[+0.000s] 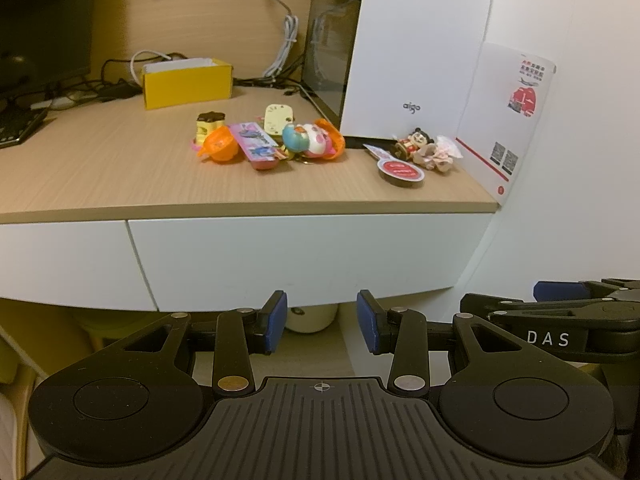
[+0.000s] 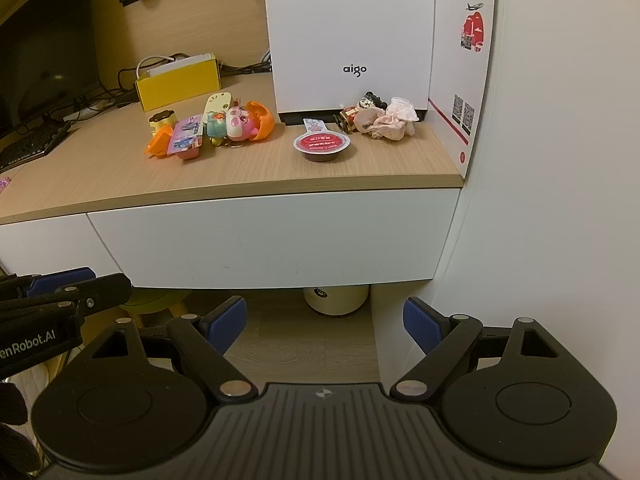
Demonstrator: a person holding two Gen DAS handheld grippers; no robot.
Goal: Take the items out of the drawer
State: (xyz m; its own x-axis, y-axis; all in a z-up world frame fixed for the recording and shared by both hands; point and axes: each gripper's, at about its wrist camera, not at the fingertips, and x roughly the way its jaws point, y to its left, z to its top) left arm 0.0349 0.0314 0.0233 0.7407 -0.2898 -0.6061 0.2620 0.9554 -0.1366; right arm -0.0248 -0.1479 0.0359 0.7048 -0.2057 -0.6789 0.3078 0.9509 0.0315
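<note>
Left gripper (image 1: 322,322) hangs with fingers spread and empty below the closed white drawer (image 1: 304,256); toys (image 1: 272,140) lie on the desk (image 1: 100,168) above. Right gripper (image 2: 325,325), spread wide too, holds nothing beneath that drawer (image 2: 272,236); a sauce cup (image 2: 322,145) sits near the desk edge.

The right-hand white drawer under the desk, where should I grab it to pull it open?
The drawer front is flat with no visible handle, and it is shut. Its bottom edge overhangs open space, so the likely hold is there: bring the open right hand-held gripper up from below, hook that lower lip near the middle, and pull straight back.
</note>
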